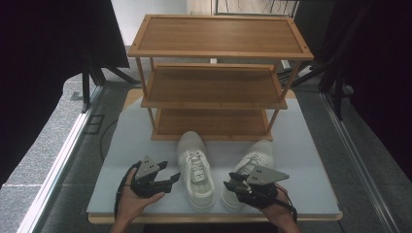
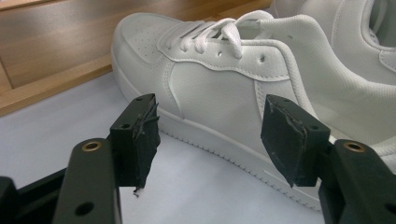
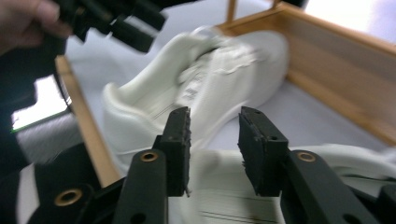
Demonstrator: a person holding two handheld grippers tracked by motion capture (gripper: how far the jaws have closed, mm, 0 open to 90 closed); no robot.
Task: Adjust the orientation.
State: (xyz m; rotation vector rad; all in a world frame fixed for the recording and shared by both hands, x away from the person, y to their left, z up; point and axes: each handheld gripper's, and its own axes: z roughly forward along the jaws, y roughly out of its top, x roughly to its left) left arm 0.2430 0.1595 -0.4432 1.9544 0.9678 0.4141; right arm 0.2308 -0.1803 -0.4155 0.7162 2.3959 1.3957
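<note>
At the near edge of the pale grey rectangular table top (image 1: 301, 145), two black two-jaw grippers are held in a person's hands. The left gripper (image 1: 171, 180) is seen just left of the left white leather lace-up sneaker (image 1: 197, 170); in the left gripper view its jaws are spread wide, with that sneaker's side (image 2: 219, 93) framed beyond them and nothing pressed between the pads. The left pad is frayed at its lower edge.

The right gripper (image 1: 228, 185) is held over the heel end of the right white leather lace-up sneaker (image 1: 255, 162). In the right gripper view its jaws (image 3: 212, 149) are set to a narrow gap, with no contact between the pads and any white material; the picture is blurred, so whether anything is brushed cannot be told. The right sneaker's white upper is seen directly beneath and behind those jaws.

Both sneakers are stood side by side on the table, toes pointed away from the person, the right one angled slightly outward.

Just beyond the toes, a three-tier light brown wooden shoe rack (image 1: 218, 53) is placed on the table, its lowest shelf level with the sneakers.
</note>
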